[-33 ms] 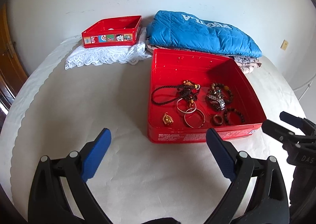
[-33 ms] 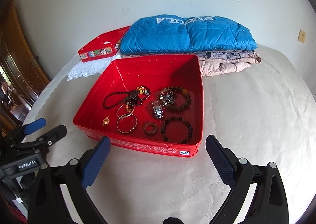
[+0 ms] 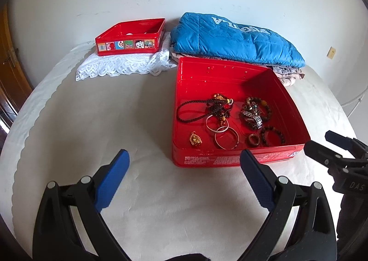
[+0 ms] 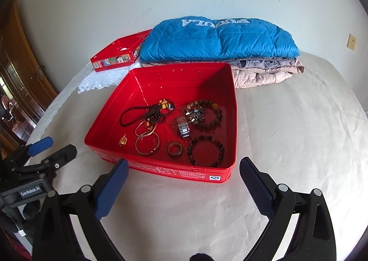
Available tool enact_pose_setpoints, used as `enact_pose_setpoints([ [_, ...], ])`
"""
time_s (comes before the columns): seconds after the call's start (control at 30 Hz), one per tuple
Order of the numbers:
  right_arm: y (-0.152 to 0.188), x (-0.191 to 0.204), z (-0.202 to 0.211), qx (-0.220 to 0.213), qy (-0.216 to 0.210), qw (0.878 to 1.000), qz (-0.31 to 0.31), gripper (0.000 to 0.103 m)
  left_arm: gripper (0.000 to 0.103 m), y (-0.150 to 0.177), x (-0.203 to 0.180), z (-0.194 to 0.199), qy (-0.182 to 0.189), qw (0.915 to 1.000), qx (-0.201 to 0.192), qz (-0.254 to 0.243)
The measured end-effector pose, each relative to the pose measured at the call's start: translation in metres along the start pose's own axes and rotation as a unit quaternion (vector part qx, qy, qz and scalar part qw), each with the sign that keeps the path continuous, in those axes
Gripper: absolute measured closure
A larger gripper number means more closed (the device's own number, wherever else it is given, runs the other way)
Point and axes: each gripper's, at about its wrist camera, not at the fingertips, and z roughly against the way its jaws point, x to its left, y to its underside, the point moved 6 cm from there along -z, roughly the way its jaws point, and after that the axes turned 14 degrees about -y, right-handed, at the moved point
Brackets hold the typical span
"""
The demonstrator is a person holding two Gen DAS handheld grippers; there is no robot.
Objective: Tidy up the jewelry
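Note:
A large red tin tray (image 3: 230, 160) (image 4: 174, 172) lies on the bed with several pieces of jewelry: a black cord necklace (image 3: 195, 110), silver bangles (image 3: 226, 139), a gold pendant (image 3: 195, 139), a wooden ring (image 3: 253, 140), a dark bead bracelet (image 4: 205, 150) and a metal watch (image 4: 183, 131). A smaller red tin (image 3: 128, 45) (image 4: 115, 59) sits on white lace at the back left. My left gripper (image 3: 184, 177) is open and empty, just in front of the tray. My right gripper (image 4: 184, 184) is open and empty, in front of the tray's near edge.
Folded blue jacket (image 3: 237, 39) (image 4: 218, 37) on a beige one (image 4: 264, 72) lies behind the tray against the wall. White lace cloth (image 3: 119, 66) lies under the small tin. A wooden door (image 4: 20, 72) stands at the left. The bed cover (image 4: 299, 134) is beige.

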Motion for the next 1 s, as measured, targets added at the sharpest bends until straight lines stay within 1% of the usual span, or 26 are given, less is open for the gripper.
enact_pose_setpoints([
  [0.5, 0.002, -0.002, -0.005, 0.005, -0.003, 1.0, -0.005, 0.006, 0.007, 0.002, -0.002, -0.009, -0.007, 1.0, -0.001, -0.003],
  [0.87, 0.003, -0.002, -0.01, 0.011, 0.0, 1.0, -0.004, 0.006, 0.007, 0.002, -0.006, -0.012, -0.001, 1.0, 0.002, -0.002],
  [1.0, 0.003, -0.002, -0.01, 0.009, 0.002, 1.0, -0.002, 0.004, 0.007, 0.002, -0.006, -0.012, -0.001, 1.0, 0.002, -0.002],
])
